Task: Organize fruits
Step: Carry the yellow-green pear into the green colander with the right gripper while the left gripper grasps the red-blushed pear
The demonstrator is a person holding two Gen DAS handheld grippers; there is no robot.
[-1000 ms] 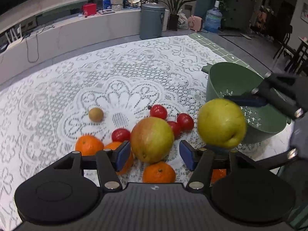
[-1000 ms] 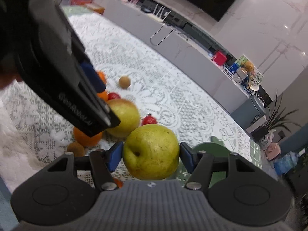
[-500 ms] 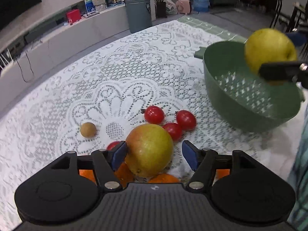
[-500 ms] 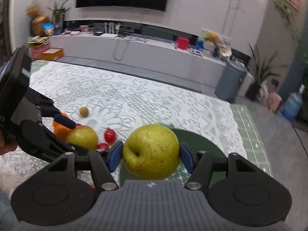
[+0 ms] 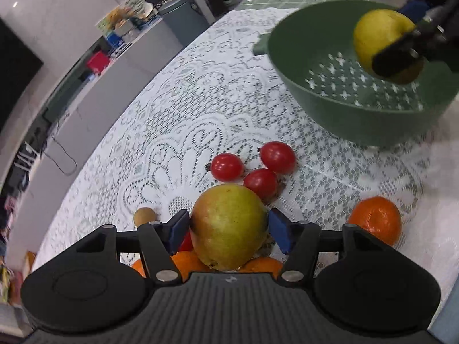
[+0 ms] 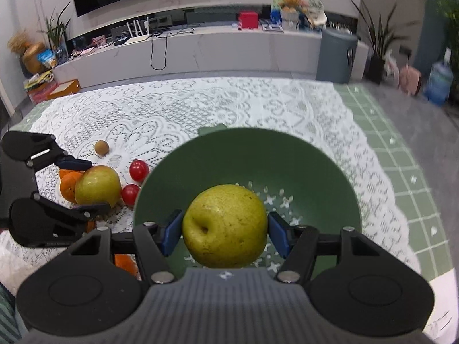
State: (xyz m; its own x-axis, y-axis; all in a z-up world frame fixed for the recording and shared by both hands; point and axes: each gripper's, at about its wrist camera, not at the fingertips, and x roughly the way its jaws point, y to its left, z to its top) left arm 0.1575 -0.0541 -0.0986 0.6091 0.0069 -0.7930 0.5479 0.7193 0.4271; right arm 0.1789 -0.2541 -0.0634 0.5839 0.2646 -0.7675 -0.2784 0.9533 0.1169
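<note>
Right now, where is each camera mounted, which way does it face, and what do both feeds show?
Left wrist: on the left tongs, tilted down at the lace tablecloth; own blue pads flank a red-yellow apple.
Right wrist: on the right tongs, looking down into the green colander; own pads grip a yellow pear.
Shared: both fruits, colander, cherry tomatoes, and the opposite tongs.
</note>
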